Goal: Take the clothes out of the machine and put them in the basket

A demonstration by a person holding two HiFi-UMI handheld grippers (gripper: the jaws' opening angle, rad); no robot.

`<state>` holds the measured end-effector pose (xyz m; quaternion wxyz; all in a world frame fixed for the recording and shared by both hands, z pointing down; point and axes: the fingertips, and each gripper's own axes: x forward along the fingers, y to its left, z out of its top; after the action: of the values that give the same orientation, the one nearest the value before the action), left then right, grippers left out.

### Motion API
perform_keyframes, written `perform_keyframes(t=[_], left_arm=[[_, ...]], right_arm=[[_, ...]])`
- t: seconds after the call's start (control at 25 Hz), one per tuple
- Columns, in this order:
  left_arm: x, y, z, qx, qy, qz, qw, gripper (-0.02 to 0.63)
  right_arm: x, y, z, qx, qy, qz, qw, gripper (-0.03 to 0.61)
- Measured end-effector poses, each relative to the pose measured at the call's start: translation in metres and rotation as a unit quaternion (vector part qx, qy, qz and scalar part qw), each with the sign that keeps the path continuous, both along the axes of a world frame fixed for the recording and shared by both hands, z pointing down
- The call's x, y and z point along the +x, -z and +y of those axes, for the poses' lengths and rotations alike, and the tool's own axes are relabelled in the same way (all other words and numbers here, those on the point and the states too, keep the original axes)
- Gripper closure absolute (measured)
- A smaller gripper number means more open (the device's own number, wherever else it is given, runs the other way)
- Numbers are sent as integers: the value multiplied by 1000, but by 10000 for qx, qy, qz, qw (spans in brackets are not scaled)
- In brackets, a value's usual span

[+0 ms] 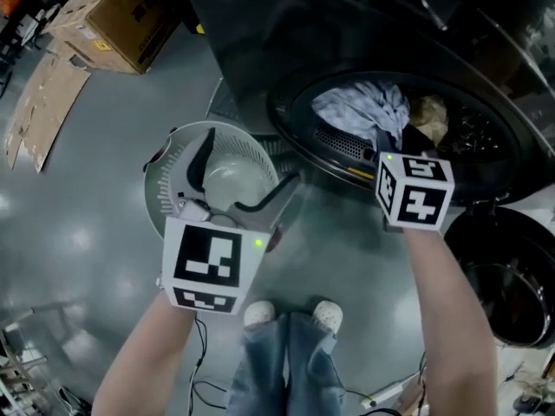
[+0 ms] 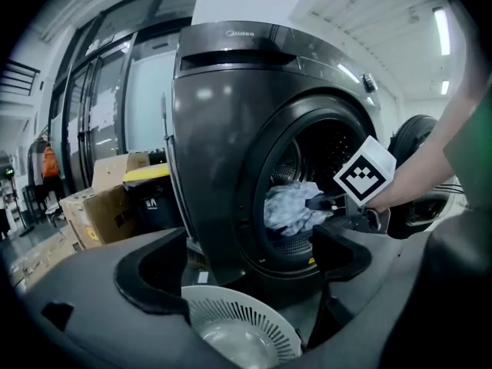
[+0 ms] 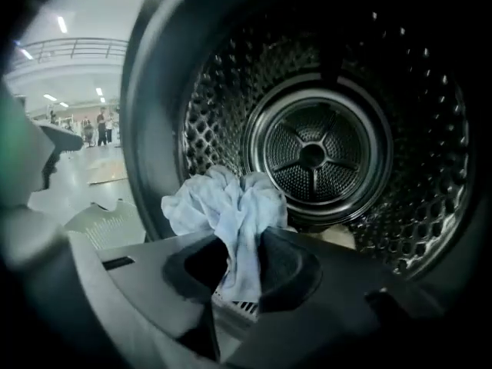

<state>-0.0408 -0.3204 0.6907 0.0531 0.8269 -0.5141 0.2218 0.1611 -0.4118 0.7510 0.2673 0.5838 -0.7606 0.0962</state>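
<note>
Right gripper (image 3: 234, 267) fingers pinch a pale blue cloth (image 3: 223, 206) at the machine (image 2: 223, 129) drum mouth; left gripper (image 1: 241, 173) fingers spread, empty, above the white basket (image 1: 158, 178) on the floor (image 1: 95, 198)

The floor (image 1: 95, 172) is smooth grey concrete with a dull sheen that catches soft patches of light. At the far left a brown cardboard box (image 1: 121, 16) stands on it, and flat cardboard sheets (image 1: 43, 102) lie beside it, a little nearer. Thin cables (image 1: 201, 354) trail over the near floor. Tall glass panels (image 2: 115, 106) in dark frames line the left wall, with more boxes (image 2: 96, 214) and a dark bin with a yellow top (image 2: 150, 194) in front of them. Long strip lights (image 2: 442, 29) run along the white ceiling at the right.
</note>
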Motion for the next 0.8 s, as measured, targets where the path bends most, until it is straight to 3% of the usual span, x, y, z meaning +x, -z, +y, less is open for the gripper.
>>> perform_keyframes(t=[0.56,0.8], left_arm=[[15,79,45,-201,285,218,9992,106],[9,107,57,-325,575,428,9969,124]], right_arm=[[-2,106,110,-57,10,-779,9969,489],[-12,153,133,-67,263,-768,9967,489]])
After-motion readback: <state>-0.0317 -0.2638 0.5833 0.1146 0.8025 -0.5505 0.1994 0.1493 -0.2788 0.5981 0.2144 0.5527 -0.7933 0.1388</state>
